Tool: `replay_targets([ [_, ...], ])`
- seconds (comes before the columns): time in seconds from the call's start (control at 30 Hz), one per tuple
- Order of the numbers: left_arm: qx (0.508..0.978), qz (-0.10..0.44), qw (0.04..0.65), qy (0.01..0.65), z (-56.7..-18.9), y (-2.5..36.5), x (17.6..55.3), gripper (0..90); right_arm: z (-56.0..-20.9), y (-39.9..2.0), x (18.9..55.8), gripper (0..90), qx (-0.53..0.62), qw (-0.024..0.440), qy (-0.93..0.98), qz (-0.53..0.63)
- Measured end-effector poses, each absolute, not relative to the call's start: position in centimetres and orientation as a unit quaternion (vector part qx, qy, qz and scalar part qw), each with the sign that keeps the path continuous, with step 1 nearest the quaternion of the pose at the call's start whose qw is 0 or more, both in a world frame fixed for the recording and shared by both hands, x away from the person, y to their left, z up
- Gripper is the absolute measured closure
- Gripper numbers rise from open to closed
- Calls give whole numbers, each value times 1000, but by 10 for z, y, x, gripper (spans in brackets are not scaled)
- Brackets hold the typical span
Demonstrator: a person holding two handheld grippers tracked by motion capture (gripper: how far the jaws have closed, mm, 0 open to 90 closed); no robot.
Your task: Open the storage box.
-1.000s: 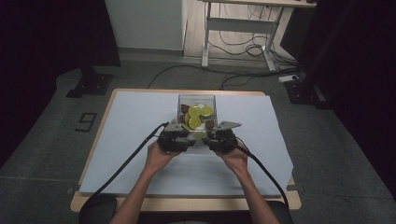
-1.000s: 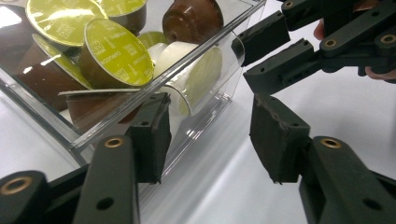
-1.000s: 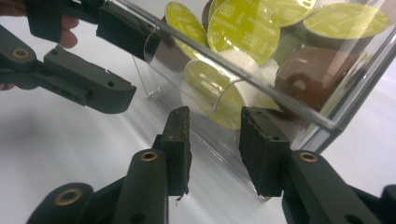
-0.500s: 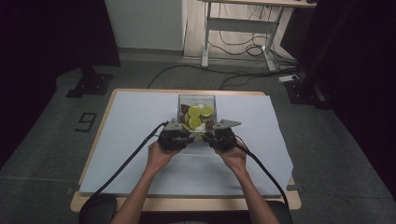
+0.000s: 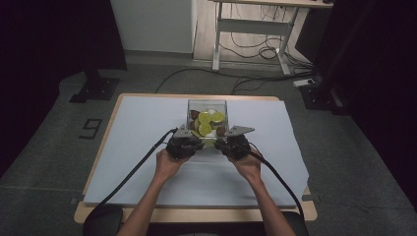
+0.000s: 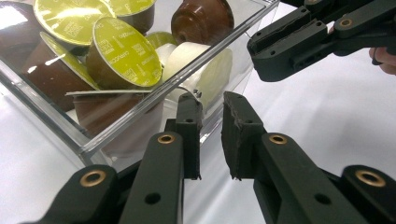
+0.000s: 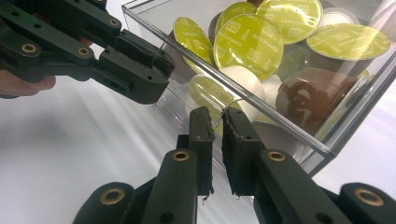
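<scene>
At mid-table [image 5: 147, 123] in the high view, a clear box [image 5: 207, 102] of capsules [image 5: 205, 118] is flanked at its near wall by the left gripper [image 5: 195, 138] and right gripper [image 5: 222, 139], with the forearms stretched forward. The approach is judged to be in hand.

In the left gripper view, the jaws are seen drawn together, tips at the rim [image 6: 140, 108], with nothing between them.

In the right gripper view, the jaws have just been closing to a slit, and nothing is seen between them. Next, the jaws probably need to be opened and lifted over the rim [image 7: 280, 122].
</scene>
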State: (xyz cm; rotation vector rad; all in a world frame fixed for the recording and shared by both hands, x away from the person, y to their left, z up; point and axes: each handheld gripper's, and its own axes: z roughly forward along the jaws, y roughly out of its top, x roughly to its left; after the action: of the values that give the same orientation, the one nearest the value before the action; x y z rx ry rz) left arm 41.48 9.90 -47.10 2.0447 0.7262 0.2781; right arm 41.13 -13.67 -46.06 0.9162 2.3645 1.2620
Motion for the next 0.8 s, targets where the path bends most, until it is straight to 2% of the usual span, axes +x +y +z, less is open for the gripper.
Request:
replay_targets([
  [0.8, 830, 115, 462, 290, -472, 102, 401, 779, -461, -137, 402, 812, 296, 151, 834, 441],
])
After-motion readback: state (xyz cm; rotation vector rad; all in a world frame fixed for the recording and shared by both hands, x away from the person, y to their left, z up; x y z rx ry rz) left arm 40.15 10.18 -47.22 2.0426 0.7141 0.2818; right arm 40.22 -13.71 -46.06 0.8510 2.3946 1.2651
